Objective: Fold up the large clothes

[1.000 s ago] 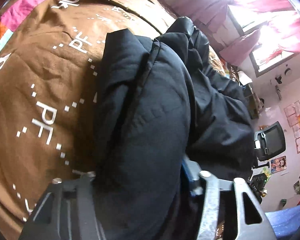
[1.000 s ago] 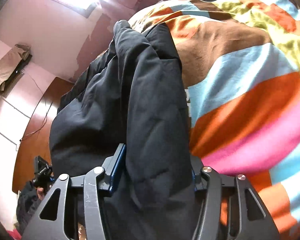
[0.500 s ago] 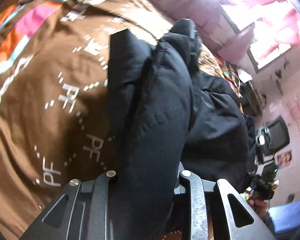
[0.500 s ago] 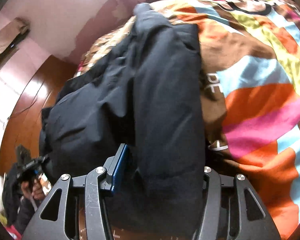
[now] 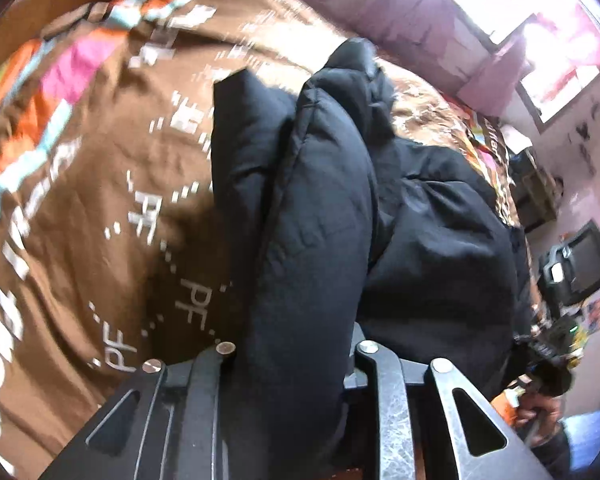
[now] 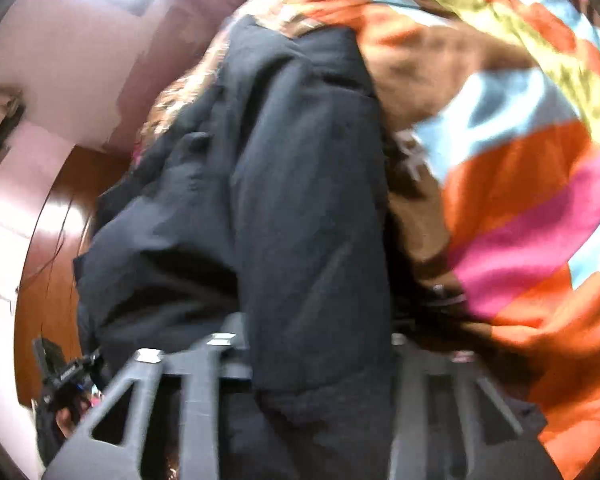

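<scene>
Now I have both grippers clamped on the black padded jacket point(image 5: 312, 240). My left gripper point(image 5: 296, 364) has just been closing, and its jaws squeeze a thick fold of it; my right gripper point(image 6: 312, 352) has also just closed, with the dark cloth pinched between its jaws. The jacket lies on the colourful blanket point(image 5: 80, 200) of the bed, and its long axis runs straight away from both jaws toward the far edge of the bed, near the window. Both hands seem equally near to it. I judge the next move is to carry this held edge forward along that axis.
</scene>
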Motion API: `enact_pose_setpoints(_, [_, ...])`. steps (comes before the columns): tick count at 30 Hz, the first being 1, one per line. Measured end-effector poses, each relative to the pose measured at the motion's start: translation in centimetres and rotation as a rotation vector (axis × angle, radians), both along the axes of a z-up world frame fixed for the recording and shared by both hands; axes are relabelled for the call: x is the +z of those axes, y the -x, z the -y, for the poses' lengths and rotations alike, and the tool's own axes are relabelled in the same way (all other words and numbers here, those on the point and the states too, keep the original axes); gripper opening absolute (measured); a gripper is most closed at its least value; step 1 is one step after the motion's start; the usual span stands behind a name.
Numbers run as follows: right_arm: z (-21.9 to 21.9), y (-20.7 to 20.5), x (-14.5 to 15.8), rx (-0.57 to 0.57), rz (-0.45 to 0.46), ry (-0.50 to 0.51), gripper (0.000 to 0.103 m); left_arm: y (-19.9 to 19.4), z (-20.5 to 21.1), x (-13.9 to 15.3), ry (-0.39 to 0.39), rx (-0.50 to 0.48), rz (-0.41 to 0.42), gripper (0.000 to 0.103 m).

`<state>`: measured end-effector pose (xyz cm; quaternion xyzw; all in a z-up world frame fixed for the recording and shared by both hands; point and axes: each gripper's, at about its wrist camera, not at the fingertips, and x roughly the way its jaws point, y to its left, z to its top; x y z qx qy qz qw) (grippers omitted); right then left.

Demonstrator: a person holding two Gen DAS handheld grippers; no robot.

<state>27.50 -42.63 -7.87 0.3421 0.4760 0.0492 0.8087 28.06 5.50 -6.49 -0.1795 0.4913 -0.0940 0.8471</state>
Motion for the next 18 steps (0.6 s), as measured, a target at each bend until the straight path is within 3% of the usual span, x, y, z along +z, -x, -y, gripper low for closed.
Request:
enact_pose_setpoints(4, [-1.8,0.3,5.4,0.068,0.151,0.001,0.016,1.4,1.0,5.1,-0.118,-0.032,0.178,0.019])
enact_pose_setpoints(7, [-4.5,-0.4,11.5,0.144,0.315,0.101,0.015,1.5,1.0,9.1,-0.212,-0.034,0.299,0.019])
enact_pose_setpoints(10, [-6.4,-1.7,15.6,0.207,0.434,0.147,0.015,0.7,-0.2,12.2,-0.222,0.012,0.373,0.019])
enact_pose_setpoints(14, [-9.2,-4.0,18.7,0.256,0.545,0.209,0.015,-1.1,-2.8,14.6,-0.229,0.091,0.438,0.019])
enact_pose_setpoints(18, [-11.2,-7.7,18.9,0.267,0.579,0.214,0.015,-3.4,-4.5,14.3,-0.205,0.146,0.446,0.019])
